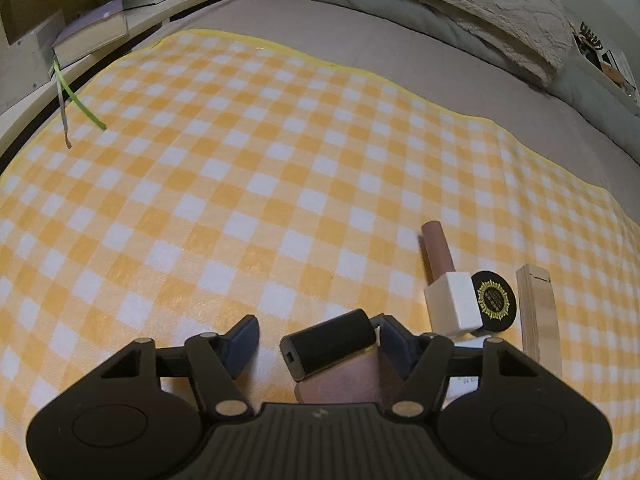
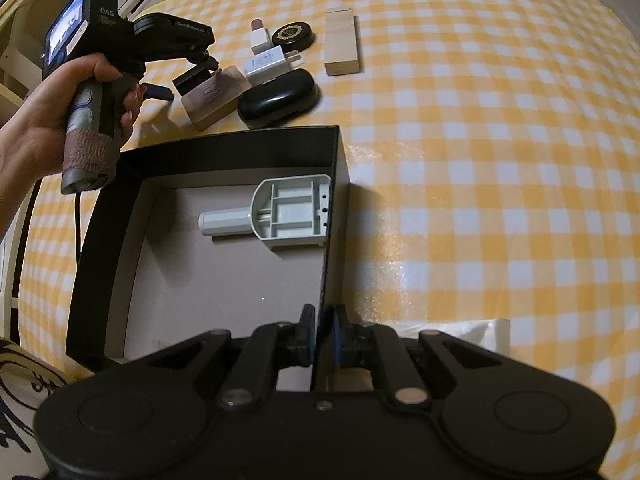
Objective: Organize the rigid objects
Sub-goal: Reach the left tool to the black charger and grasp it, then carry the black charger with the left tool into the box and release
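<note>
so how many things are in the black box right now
1: a grey plastic part lies against the far right wall of the black box. The near corner is hidden behind the right gripper.

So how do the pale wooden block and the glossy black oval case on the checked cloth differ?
The pale wooden block is a straight-edged slab of light, matte wood; the glossy black oval case is rounded, dark and shiny. The block lies apart from the other items, while the case sits against the white charger and nearer the black open box. Both lie flat on the cloth, outside the box.
</note>
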